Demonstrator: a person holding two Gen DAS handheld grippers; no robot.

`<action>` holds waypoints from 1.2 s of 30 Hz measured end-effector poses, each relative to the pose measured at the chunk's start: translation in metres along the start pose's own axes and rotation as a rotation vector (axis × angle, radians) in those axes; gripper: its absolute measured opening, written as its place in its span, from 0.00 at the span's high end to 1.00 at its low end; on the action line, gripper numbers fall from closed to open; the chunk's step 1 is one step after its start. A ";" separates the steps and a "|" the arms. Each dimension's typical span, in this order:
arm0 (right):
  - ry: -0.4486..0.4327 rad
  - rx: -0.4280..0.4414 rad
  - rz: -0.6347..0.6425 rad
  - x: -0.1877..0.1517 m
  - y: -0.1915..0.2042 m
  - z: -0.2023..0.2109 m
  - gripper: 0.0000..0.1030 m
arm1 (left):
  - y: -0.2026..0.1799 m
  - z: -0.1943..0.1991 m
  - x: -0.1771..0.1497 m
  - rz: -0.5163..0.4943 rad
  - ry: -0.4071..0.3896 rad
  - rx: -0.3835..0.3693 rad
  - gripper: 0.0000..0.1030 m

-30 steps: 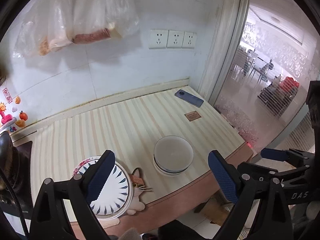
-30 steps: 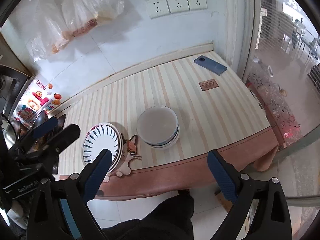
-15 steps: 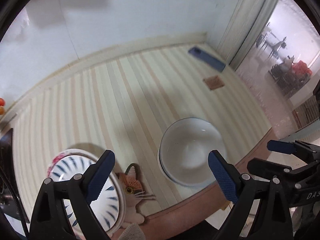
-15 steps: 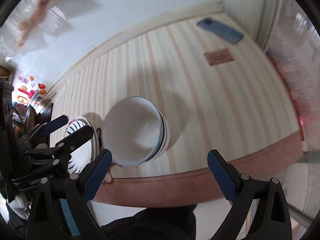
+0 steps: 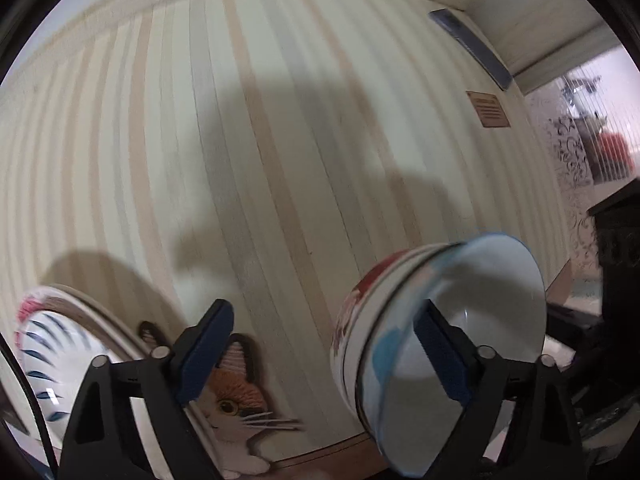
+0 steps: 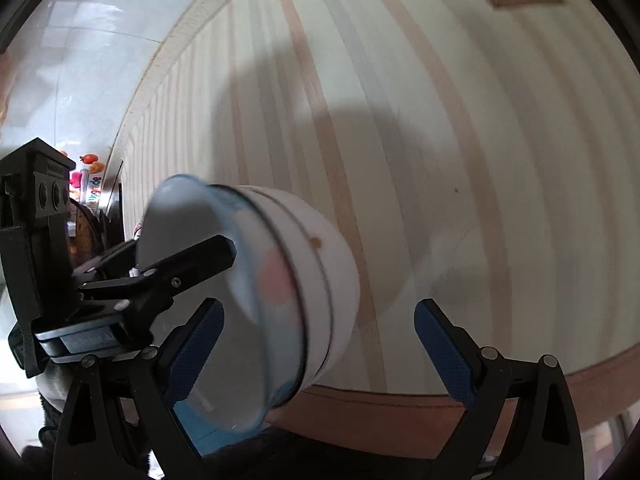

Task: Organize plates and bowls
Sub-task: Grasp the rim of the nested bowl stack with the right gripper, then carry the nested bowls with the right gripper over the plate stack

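The stack of bowls (image 5: 440, 344) is seen near the front edge of the striped bench (image 5: 280, 140), and it appears strongly tilted in both wrist views because of the fisheye lens. In the left wrist view the left tongs (image 5: 324, 352) are spread wide apart, and the right blue pad (image 5: 438, 356) is placed inside the top bowl while the left pad (image 5: 204, 350) is outside, well apart from the stack; nothing is clamped. In the right wrist view the right tongs (image 6: 318, 344) are also wide apart, with the left pad (image 6: 192, 344) in front of the bowl opening and the right pad (image 6: 442, 348) clear of the stack, so nothing is held by them. Whether any pad is touching the bowl cannot be told. The striped plate (image 5: 60, 360) is lying at the left of the bench, partly on a cat-shaped mat (image 5: 236, 396), just beside the left tongs. A dark phone (image 5: 472, 46) and a small brown card (image 5: 488, 108) are lying at the far right of the bench, well apart from the bowls. The picture is blurred around the bowls.
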State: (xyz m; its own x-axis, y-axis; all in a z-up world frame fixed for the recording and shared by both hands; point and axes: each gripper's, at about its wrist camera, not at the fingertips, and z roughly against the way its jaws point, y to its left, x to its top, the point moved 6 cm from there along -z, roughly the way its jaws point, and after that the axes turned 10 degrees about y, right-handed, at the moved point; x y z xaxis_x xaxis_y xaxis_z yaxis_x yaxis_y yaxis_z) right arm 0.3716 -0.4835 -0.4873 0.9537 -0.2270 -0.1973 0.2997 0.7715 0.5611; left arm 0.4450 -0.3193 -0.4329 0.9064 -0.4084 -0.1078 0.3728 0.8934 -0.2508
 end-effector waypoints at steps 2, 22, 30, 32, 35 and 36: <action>0.028 0.027 -0.008 0.004 -0.003 -0.009 0.16 | 0.000 -0.005 0.003 0.013 0.021 -0.044 0.20; 0.070 0.133 -0.034 0.002 -0.003 -0.020 0.45 | -0.022 -0.004 0.005 0.056 0.053 -0.153 0.49; 0.087 0.120 -0.007 -0.005 0.028 -0.016 0.45 | -0.013 0.013 -0.010 0.097 0.027 -0.163 0.49; 0.085 0.117 0.004 -0.006 0.042 -0.017 0.45 | -0.007 0.023 -0.015 0.104 0.013 -0.164 0.49; 0.086 0.117 0.023 -0.010 0.065 -0.017 0.45 | 0.003 0.035 -0.023 0.110 -0.003 -0.165 0.49; 0.084 0.117 0.026 -0.013 0.071 -0.017 0.45 | 0.010 0.042 -0.026 0.115 -0.011 -0.168 0.49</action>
State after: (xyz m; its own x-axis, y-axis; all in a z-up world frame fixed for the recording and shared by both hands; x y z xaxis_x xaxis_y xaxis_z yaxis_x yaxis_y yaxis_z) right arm 0.3806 -0.4155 -0.4584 0.9573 -0.1536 -0.2450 0.2803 0.7009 0.6558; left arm 0.4330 -0.2921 -0.3920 0.9436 -0.3022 -0.1349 0.2288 0.8902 -0.3941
